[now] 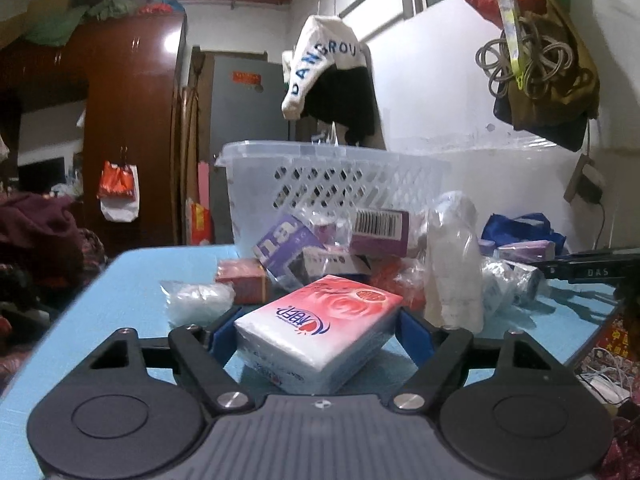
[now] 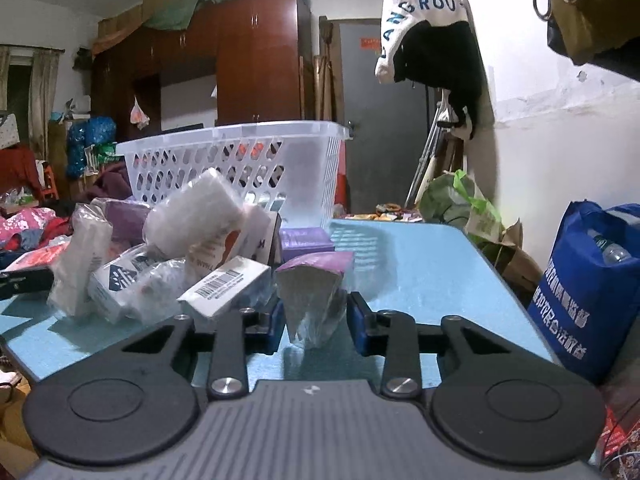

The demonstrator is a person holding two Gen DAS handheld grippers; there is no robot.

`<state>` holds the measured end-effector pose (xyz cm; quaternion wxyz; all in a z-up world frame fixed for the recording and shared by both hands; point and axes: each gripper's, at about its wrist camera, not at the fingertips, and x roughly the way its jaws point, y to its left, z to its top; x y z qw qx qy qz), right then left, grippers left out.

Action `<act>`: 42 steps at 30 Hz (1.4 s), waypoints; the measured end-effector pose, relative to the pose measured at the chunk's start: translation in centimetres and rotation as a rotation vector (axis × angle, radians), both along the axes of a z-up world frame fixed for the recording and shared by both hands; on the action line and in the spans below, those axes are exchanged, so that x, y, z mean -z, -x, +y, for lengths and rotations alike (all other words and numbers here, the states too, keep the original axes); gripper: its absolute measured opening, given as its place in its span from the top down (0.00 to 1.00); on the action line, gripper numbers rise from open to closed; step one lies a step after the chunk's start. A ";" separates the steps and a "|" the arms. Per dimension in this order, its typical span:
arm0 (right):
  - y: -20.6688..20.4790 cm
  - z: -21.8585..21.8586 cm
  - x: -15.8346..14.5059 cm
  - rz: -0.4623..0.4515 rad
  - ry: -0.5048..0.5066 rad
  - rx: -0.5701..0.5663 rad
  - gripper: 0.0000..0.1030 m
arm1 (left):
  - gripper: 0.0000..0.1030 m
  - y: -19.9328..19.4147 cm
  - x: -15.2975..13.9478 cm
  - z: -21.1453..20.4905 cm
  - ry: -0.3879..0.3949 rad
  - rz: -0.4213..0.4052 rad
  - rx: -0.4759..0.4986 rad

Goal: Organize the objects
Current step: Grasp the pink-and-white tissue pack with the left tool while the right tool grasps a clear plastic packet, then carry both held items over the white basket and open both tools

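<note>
My left gripper point(image 1: 318, 330) is shut on a pink and white tissue pack point(image 1: 320, 326), held between its blue pads just above the blue table point(image 1: 132, 280). My right gripper point(image 2: 316, 320) is shut on a purple-topped packet in clear wrap point(image 2: 316, 292), its lower end near the table point(image 2: 420, 268). A white perforated basket point(image 1: 320, 172) stands behind the pile of boxes and wrapped packs point(image 1: 360, 240); it also shows in the right wrist view point(image 2: 240, 160), beyond a pile point(image 2: 180, 256).
A blue shopping bag point(image 2: 588, 280) stands right of the table. A wardrobe point(image 1: 132, 120) and a door are behind. Clothes and bags hang on the wall point(image 1: 332, 80). The other gripper's black tip point(image 1: 588, 270) shows at the right edge.
</note>
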<state>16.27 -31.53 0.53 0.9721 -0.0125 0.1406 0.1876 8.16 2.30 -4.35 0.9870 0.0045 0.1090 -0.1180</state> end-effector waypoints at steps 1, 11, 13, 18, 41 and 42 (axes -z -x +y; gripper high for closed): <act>0.1 -0.1 0.0 -0.003 -0.002 -0.003 0.65 | 0.19 0.1 -0.2 0.1 0.004 -0.005 0.001; 1.1 -1.1 -1.4 -0.056 -0.080 -0.031 0.66 | 0.19 0.5 -1.5 1.0 0.069 -0.043 -0.002; 1.5 -1.0 -2.0 -0.080 -0.094 -0.049 0.66 | 0.19 0.7 -2.0 1.4 0.094 -0.057 0.004; 2.0 -0.5 -3.6 -0.131 -0.102 -0.073 0.66 | 0.19 0.8 -3.6 1.7 0.129 -0.096 0.009; -12.5 9.4 -11.6 -0.041 0.027 -0.111 0.14 | 0.07 -19.7 -12.9 -1.3 0.202 0.139 -0.071; -11.3 8.5 -11.3 -0.058 0.001 -0.124 0.00 | 0.06 -19.1 -12.7 -1.3 0.188 0.123 -0.070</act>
